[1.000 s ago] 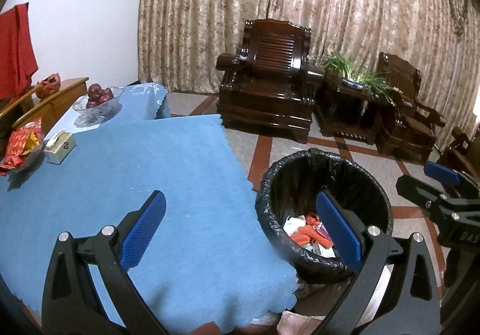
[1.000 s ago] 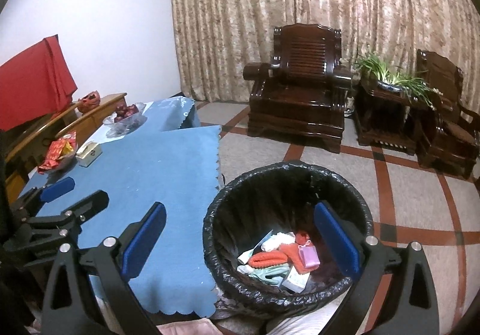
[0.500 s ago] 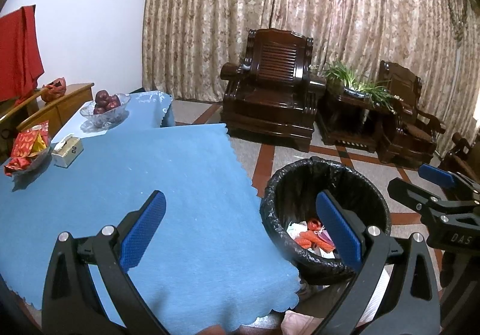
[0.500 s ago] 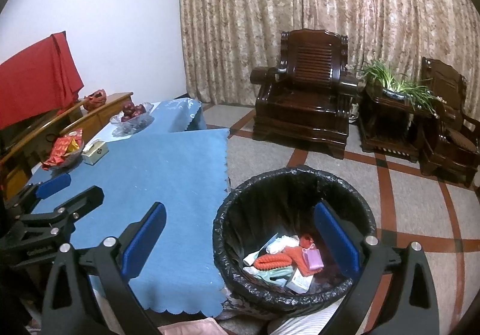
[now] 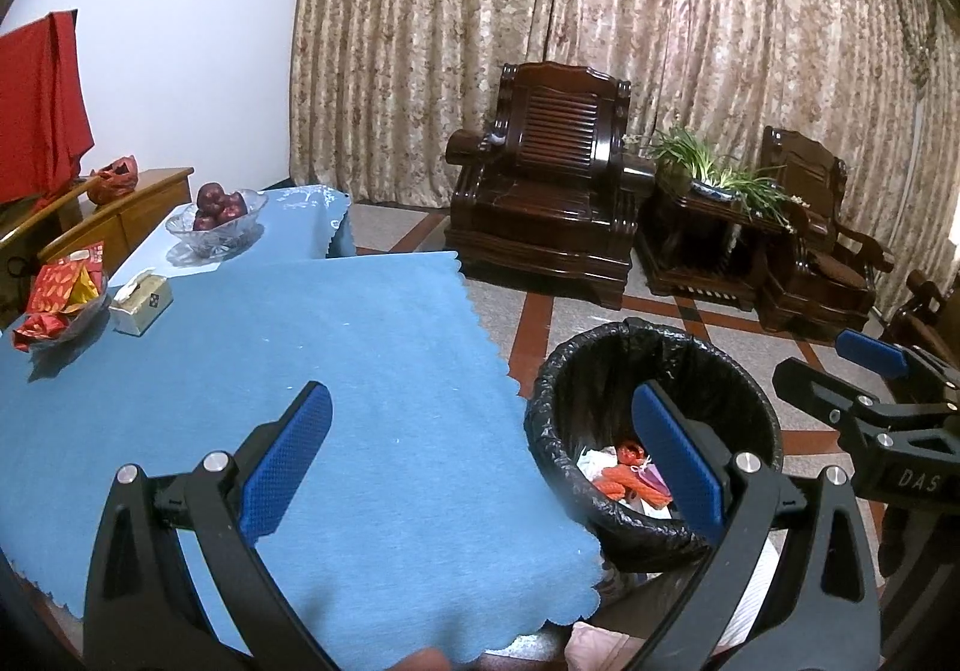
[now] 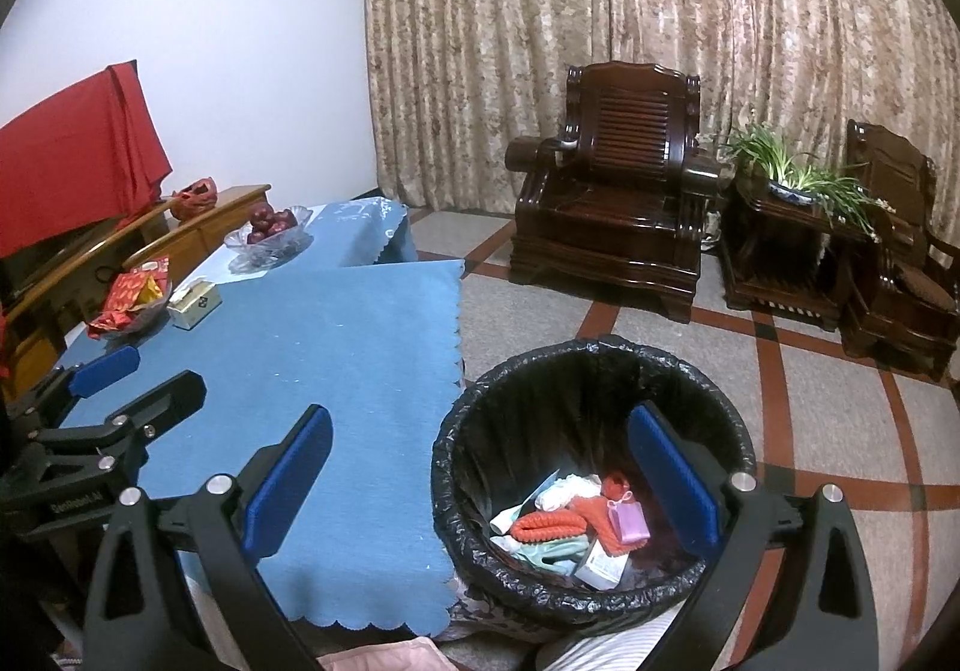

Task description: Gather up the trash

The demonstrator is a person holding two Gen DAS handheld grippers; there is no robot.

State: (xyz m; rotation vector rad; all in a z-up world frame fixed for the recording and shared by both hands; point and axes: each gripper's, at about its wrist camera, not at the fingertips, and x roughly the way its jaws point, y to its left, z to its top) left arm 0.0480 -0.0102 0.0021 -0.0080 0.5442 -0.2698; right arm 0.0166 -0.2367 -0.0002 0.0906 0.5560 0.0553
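Note:
A black-lined trash bin stands on the floor by the table's near right corner. It holds trash: orange knitted pieces, a pink item, white paper and small boxes, also seen in the left wrist view. My left gripper is open and empty above the blue tablecloth and the bin's left rim. My right gripper is open and empty above the bin. Each gripper shows in the other's view: the right, the left.
At the table's far left stand a glass bowl of red fruit, a small tissue box and a dish of red snack packets. Dark wooden armchairs, a plant on a side table and curtains stand behind.
Both grippers have risen and drawn back a little, so the table and bin look smaller and lower. Both stayed open and empty.

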